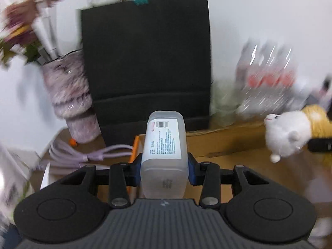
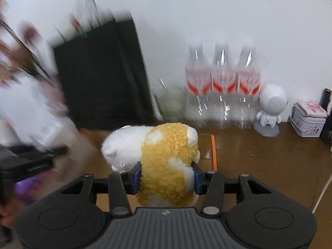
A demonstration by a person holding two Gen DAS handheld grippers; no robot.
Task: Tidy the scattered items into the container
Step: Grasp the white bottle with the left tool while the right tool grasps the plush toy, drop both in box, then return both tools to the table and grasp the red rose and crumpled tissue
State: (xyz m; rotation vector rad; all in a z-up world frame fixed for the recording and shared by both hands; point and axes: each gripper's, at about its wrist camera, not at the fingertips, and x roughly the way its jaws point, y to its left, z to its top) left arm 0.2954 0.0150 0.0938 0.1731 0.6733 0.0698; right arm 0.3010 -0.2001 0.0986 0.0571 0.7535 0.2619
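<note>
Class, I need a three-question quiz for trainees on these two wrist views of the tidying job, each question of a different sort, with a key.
1. True or false: the left claw grips a translucent bottle with a printed label.
2. Multiple choice: what does the right claw hold? A) a pencil B) a yellow and white plush toy C) a tin
3. Fill in: behind the plush toy, against the wall, stand three clear ______ with red labels.

Key: 1 true; 2 B; 3 bottles
</note>
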